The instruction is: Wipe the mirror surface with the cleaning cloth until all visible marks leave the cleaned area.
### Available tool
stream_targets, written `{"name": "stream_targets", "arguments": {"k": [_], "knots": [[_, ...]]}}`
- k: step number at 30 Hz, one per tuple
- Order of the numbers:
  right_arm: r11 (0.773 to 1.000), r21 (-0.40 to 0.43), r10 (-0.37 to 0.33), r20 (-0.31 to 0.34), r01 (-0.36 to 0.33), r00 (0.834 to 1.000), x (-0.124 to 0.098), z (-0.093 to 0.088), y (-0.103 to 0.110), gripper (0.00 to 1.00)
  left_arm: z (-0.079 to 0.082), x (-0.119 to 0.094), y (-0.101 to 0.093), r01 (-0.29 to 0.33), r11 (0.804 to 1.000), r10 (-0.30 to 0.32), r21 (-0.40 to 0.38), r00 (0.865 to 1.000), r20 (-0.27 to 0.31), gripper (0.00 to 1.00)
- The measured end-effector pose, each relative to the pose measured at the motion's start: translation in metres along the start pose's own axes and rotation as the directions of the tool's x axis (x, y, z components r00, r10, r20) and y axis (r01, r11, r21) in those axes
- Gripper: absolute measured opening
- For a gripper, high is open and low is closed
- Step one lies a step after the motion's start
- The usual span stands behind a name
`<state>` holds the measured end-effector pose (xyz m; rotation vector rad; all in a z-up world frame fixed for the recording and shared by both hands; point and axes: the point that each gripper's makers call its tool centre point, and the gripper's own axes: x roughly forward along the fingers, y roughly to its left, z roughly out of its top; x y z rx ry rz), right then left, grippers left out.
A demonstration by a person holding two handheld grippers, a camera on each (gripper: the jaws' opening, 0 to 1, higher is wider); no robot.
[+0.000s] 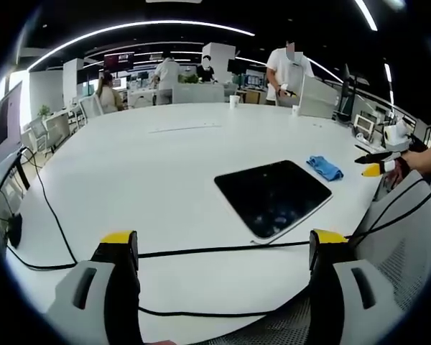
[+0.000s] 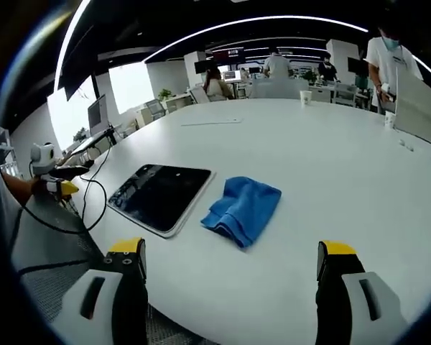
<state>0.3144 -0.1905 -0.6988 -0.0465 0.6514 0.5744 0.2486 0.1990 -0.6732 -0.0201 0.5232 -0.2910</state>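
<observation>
Black cables (image 1: 223,249) cross the near edge of the white tabletop (image 1: 151,172) in the left gripper view, running between the wide-apart, empty jaws of the left tool (image 1: 223,248). Beyond them lies the mirror (image 1: 274,195), a dark rounded slab with a pale rim, its face smudged with faint marks. Just beside its far corner sits the blue cleaning cloth (image 1: 324,167), apart from the mirror. Further out that way, the right tool (image 1: 374,164) hovers off the tabletop's edge.

From the right gripper view, the right tool (image 2: 231,261) is spread wide and carries nothing; the crumpled cloth (image 2: 243,208) lies close to the mirror (image 2: 160,195), and the left tool (image 2: 63,187) shows beyond the mirror. A paper cup (image 2: 306,98) stands far across the tabletop.
</observation>
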Motion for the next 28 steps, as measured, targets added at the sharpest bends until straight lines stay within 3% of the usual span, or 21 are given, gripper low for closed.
{"name": "stream_targets", "arguments": {"k": [7, 28], "knots": [[1.0, -0.013, 0.013, -0.021, -0.014, 1.0, 0.001, -0.004, 0.004, 0.98, 0.002, -0.003, -0.002, -0.005, 1.0, 0.005, -0.003, 1.0, -0.001, 0.98], [1.0, 0.022, -0.015, 0.0, 0.015, 1.0, -0.003, 0.0, -0.003, 0.98, 0.0, -0.001, 0.0, -0.007, 1.0, 0.006, -0.016, 1.0, -0.008, 0.98]]}}
